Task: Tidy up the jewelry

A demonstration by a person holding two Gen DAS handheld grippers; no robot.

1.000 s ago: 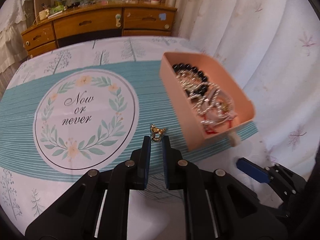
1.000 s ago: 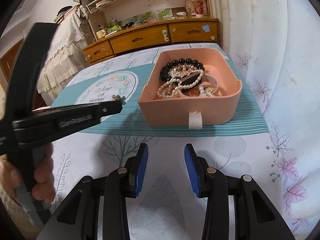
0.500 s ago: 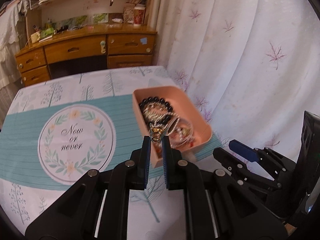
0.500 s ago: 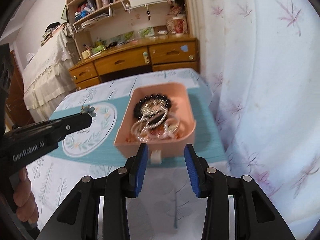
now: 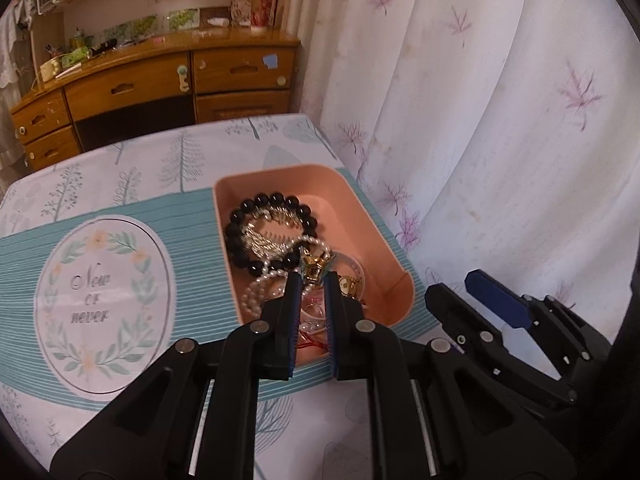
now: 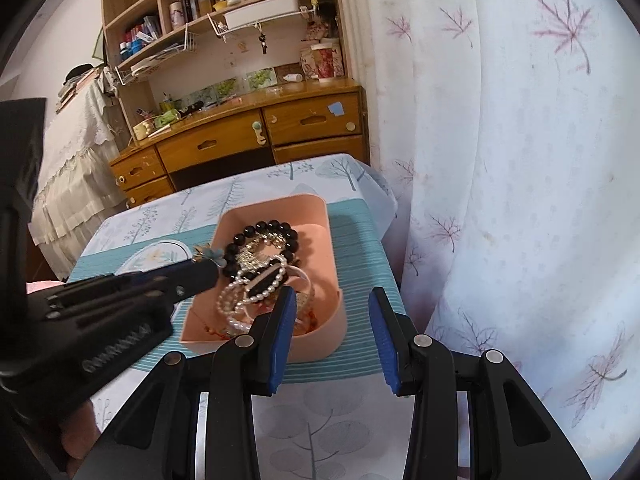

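Cloth (image 5: 180, 160) printed with pale trees covers the bench, crossed by a teal striped band with a round "Now or never" wreath (image 5: 100, 304) at the left. Beyond it a wooden dresser (image 5: 132, 96) stands against the wall, its top cluttered, with bookshelves (image 6: 208, 0) above. Right of the wreath sits the pink tray (image 5: 376, 224), holding a black bead bracelet (image 5: 272, 204), pearl strands (image 5: 260, 292) and other pieces tangled together. The left hand-held gripper (image 5: 313, 280) hangs over the tray, pressed together on a small gold charm (image 5: 314, 268) held above the pile. The right hand-held gripper (image 6: 332, 300) hovers spread and empty at the tray's near right corner. White curtain (image 5: 480, 120) with purple leaves fills the right side, close behind the bench edge.
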